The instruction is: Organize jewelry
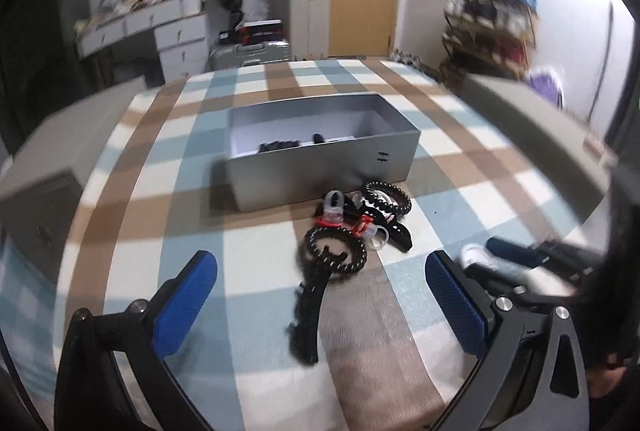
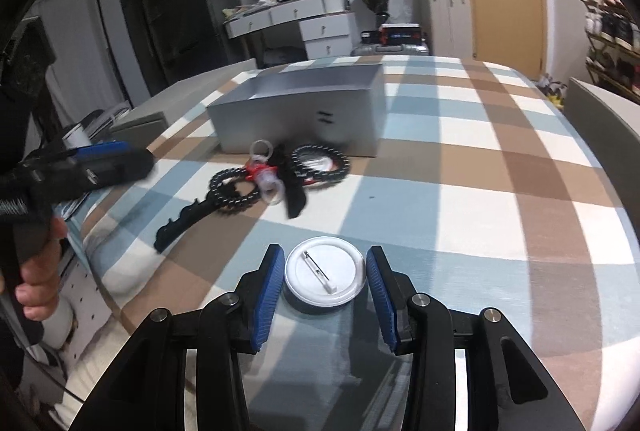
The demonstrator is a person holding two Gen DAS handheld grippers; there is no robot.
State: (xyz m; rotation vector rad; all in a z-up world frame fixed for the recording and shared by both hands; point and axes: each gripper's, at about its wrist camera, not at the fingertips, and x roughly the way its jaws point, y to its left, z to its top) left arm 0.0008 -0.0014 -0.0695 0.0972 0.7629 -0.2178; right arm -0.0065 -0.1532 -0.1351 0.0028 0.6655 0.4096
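A silver open box (image 1: 320,171) (image 2: 304,111) stands on the checked cloth with a few dark pieces inside. In front of it lies a pile of jewelry (image 1: 356,231) (image 2: 276,179): black beaded bracelets, clear rings with red, and a long black hair clip (image 1: 308,311) (image 2: 184,219). My left gripper (image 1: 320,295) is open, hovering over the hair clip. My right gripper (image 2: 325,283) holds a round white pin badge (image 2: 325,279) between its blue pads, pin side up, just above the cloth. The right gripper also shows in the left wrist view (image 1: 500,255).
The table (image 2: 480,191) has a blue, brown and white checked cloth. Grey chair backs (image 1: 532,119) (image 2: 600,119) stand at its sides. A desk, suitcase, cabinets and a shoe rack fill the room behind.
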